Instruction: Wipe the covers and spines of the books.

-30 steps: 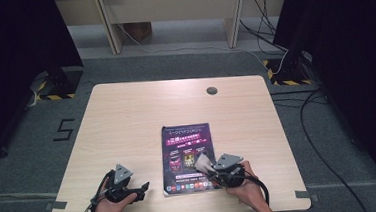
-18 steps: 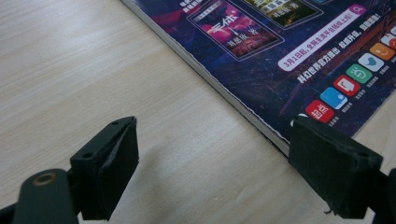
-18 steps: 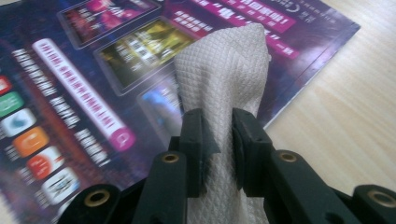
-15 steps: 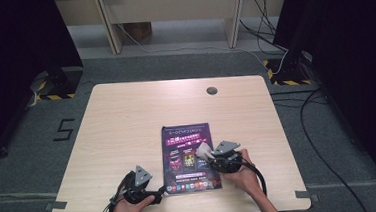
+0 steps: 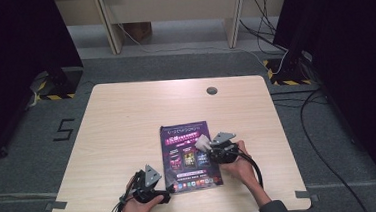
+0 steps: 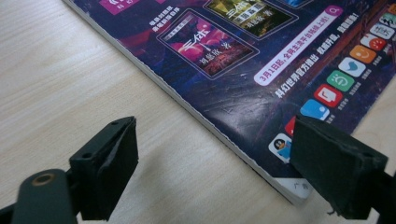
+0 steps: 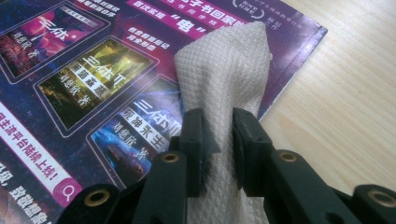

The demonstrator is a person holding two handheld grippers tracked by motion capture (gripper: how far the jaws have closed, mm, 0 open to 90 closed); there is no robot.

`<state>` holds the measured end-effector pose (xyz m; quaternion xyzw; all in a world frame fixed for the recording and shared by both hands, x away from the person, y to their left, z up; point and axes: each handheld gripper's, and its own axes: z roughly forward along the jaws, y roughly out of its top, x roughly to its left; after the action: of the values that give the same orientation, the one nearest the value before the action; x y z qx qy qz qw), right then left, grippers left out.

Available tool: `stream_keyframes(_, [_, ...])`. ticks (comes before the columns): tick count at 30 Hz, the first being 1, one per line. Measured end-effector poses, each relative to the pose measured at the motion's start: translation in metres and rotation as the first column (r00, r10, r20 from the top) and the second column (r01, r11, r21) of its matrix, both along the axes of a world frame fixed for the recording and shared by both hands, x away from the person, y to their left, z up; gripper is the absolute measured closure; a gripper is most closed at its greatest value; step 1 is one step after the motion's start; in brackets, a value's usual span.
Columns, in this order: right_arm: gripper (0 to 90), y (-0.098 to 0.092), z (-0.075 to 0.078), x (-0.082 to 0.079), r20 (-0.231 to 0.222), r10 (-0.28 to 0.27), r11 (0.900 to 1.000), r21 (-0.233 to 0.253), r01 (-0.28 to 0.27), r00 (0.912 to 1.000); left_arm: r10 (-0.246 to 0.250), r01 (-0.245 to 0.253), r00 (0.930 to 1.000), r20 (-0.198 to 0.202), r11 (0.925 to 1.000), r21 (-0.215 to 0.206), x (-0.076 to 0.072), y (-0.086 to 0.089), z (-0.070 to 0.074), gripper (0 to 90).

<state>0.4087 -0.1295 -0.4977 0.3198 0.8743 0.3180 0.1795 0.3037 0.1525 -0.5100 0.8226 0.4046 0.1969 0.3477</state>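
A purple magazine [image 5: 188,155] lies flat near the table's front edge. My right gripper [image 5: 210,147] is shut on a white paper towel [image 5: 203,143], holding it over the magazine's right half. In the right gripper view the towel [image 7: 224,88] stands up between the pinching jaws above the magazine cover [image 7: 84,79]. My left gripper [image 5: 166,193] is open at the magazine's front left corner. In the left gripper view its jaws [image 6: 224,172] straddle that corner of the magazine [image 6: 261,60], one jaw over bare table, the other over the cover.
The light wooden table [image 5: 127,125] has a round cable hole [image 5: 211,90] at the back right. Tape marks sit at its front corners. Cables [image 5: 296,103] trail on the grey floor at the right. Dark curtains flank both sides.
My left gripper has moved right along the front edge to the magazine's corner. My right gripper has moved the towel up and leftward over the cover.
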Motion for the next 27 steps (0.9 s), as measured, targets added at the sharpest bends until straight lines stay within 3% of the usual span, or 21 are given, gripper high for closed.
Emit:
stream_keyframes(7, [75.6, -0.002, 0.0, -0.014, 0.002, 0.012, 1.0, -0.008, -0.012, 0.9999, 0.009, -0.009, 0.9998, -0.02, 0.9999, 0.006, 0.002, 0.007, 0.0, 13.9])
stream_keyframes(12, [75.4, -0.001, 0.002, -0.013, -0.011, 0.005, 1.0, -0.018, -0.005, 0.9999, 0.006, -0.006, 1.0, -0.001, 0.9994, 0.034, 0.0, 0.004, 0.001, 13.9])
stream_keyframes(17, [75.4, 0.0, 0.002, 0.003, -0.002, -0.013, 0.999, -0.03, 0.013, 0.9999, 0.009, -0.008, 1.0, -0.001, 0.9992, 0.038, 0.0, 0.004, 0.001, 13.9])
stream_keyframes(27, [75.1, 0.006, 0.005, 0.056, -0.012, -0.105, 0.993, -0.052, 0.105, 0.9944, 0.005, -0.005, 0.9999, -0.012, 0.9997, 0.024, 0.001, 0.005, 0.001, 13.9])
